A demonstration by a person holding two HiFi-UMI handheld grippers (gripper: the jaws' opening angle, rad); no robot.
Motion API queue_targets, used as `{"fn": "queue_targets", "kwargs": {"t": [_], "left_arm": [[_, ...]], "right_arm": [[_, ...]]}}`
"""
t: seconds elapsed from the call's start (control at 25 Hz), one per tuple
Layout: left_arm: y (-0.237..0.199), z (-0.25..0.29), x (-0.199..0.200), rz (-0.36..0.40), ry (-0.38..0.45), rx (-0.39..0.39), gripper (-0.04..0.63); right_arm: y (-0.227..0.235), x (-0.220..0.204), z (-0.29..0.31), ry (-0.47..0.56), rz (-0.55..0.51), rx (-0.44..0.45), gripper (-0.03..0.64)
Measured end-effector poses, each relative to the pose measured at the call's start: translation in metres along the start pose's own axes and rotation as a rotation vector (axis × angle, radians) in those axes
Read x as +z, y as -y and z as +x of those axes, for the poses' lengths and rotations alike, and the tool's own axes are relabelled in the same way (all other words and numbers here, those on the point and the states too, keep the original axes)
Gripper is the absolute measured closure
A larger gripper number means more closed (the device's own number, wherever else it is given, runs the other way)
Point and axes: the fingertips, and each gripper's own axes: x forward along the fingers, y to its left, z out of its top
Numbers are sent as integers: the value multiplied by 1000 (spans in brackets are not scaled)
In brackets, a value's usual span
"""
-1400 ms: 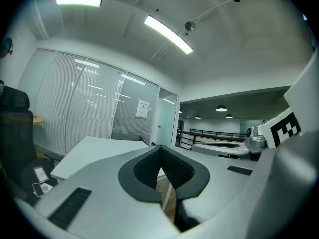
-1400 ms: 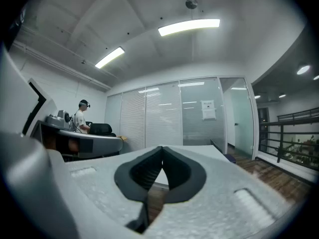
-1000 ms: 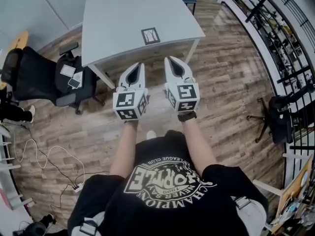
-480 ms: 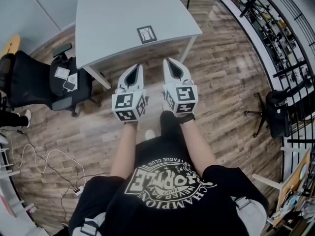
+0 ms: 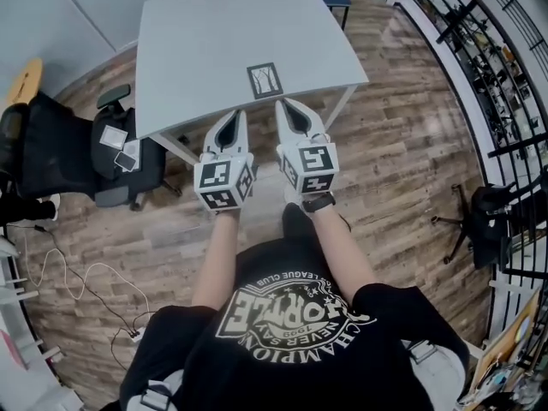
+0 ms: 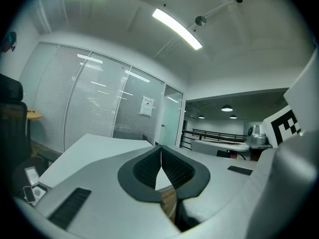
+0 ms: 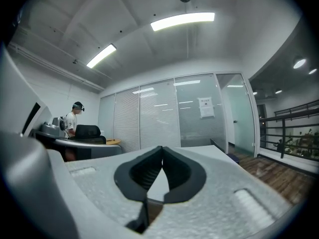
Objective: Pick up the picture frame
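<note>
Picture frame (image 5: 265,80) lies flat on the grey table (image 5: 205,32), close to its near edge and untouched. The left gripper (image 5: 239,115) and right gripper (image 5: 282,104) now reach that edge in the head view, tips just short of the frame. A second ago they hung over the floor, well clear of the table. Both pairs of jaws are pressed together with nothing between them. Assessment: the approach is nearly complete, and the jaws must part before any grasp is possible.

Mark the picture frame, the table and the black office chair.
picture frame (image 5: 265,80): head view, middle of its face.
table (image 5: 214,41): head view, bare part of the top.
black office chair (image 5: 56,144): head view, backrest.
</note>
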Motion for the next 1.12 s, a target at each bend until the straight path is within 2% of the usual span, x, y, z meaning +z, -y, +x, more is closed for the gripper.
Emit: {"fn": "queue_targets", "kwargs": {"t": [0.24,0.56,0.88,1.12], "left_arm": [[-1,96,29,25,11,4,588],[-10,193,33,26,-24,63,588],[-37,237,2,-20,-96,147,588],[-69,267,-24,-47,-153,149,588]], "right_arm": [[66,29,72,43,-6,35,617],[148,27,146,-2,32,97,617],[191,-14,194,-102,62,175,617],[191,-62,229,-204,73,199,617]]}}
